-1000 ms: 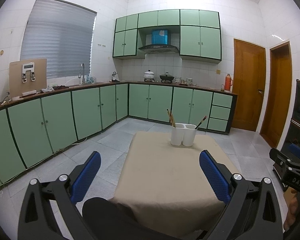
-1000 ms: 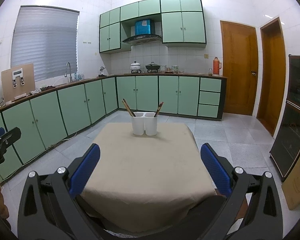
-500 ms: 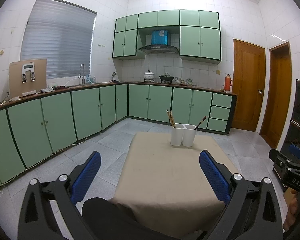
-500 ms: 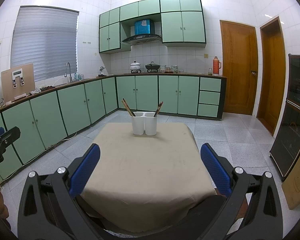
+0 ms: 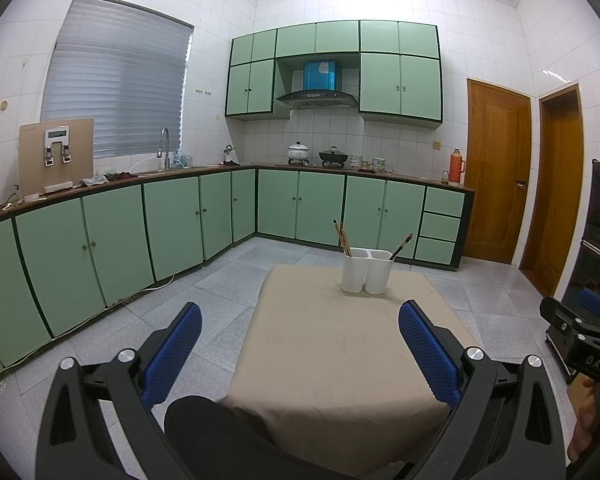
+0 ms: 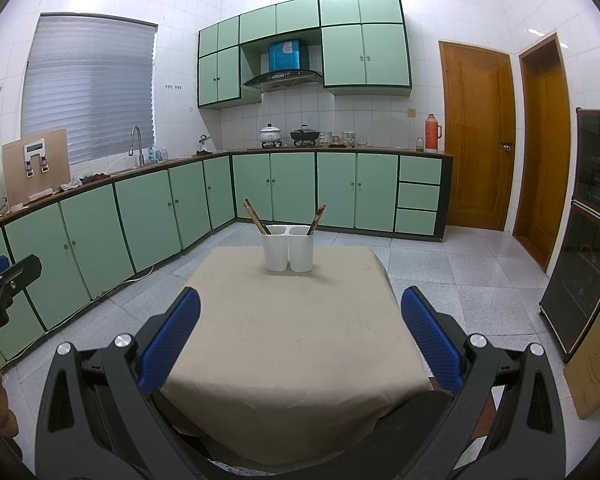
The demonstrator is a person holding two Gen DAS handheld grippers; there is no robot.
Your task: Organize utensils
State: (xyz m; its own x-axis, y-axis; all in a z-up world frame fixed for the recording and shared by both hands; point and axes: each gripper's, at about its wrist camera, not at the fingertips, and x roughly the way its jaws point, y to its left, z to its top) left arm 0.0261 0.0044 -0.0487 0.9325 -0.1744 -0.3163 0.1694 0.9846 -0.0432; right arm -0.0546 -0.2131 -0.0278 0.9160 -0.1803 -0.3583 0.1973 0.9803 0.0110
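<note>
1. A white two-compartment utensil holder [image 6: 287,251] is found standing upright at the far end of a table covered with a beige cloth [image 6: 296,344].
2. Chopsticks [image 6: 255,216] are seen leaning in the left compartment; a second set [image 6: 317,218] is seen in the right compartment.
3. The left gripper [image 5: 300,352] is held spread wide, with nothing between its blue pads, well short of the holder.
4. The right gripper [image 6: 300,338] is likewise held spread and empty.
5. Green cabinets [image 6: 292,188] are noted behind the table.
</note>
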